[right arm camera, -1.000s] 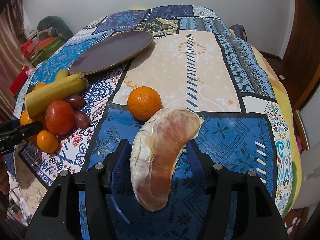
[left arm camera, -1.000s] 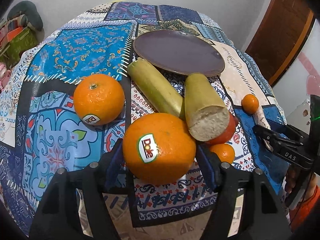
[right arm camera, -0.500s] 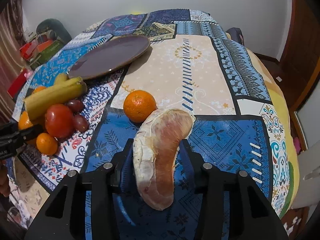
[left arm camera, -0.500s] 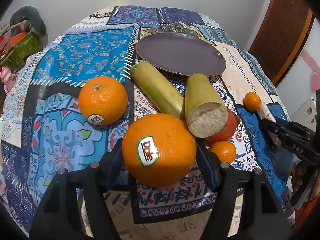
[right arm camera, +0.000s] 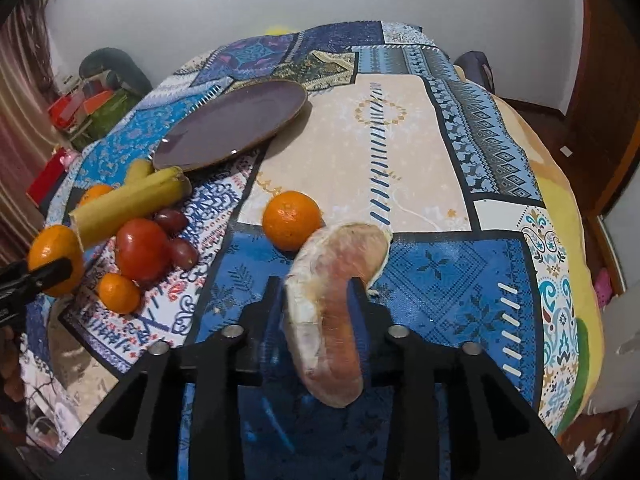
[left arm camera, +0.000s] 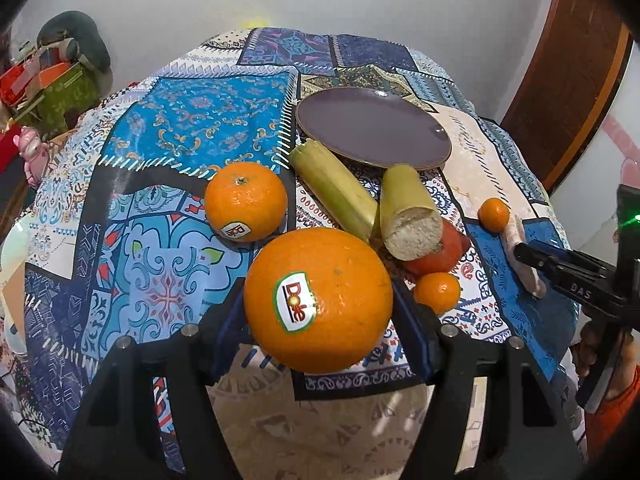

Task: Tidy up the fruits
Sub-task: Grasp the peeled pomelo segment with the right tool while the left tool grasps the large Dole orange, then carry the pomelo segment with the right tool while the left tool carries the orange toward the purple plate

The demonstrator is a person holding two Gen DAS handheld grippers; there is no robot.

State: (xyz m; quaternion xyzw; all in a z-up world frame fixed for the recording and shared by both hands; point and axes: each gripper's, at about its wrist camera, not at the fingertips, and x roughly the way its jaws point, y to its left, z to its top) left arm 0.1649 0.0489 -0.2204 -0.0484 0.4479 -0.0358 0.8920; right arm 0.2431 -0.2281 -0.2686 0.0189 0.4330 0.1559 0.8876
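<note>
My left gripper [left arm camera: 320,320] is shut on a large orange with a Dole sticker [left arm camera: 318,300] and holds it above the table's near edge. My right gripper [right arm camera: 318,304] is shut on a peeled pomelo segment [right arm camera: 330,312], lifted a little off the cloth. A dark purple plate [left arm camera: 372,128] lies behind the fruit pile; it also shows in the right wrist view [right arm camera: 232,126]. A second Dole orange [left arm camera: 245,201], two sugarcane pieces [left arm camera: 334,196], a tomato [right arm camera: 142,250], grapes [right arm camera: 182,250] and small mandarins [right arm camera: 292,220] lie on the cloth.
The table wears a patchwork blue cloth [right arm camera: 400,140]. The right gripper shows at the right edge of the left wrist view [left arm camera: 568,272]. Boxes and a cushion [left arm camera: 52,76] stand beyond the table's left side. A wooden door [left arm camera: 568,80] is at right.
My right gripper has closed on the pomelo segment and lifted it. My left gripper has raised the orange and drawn back a little.
</note>
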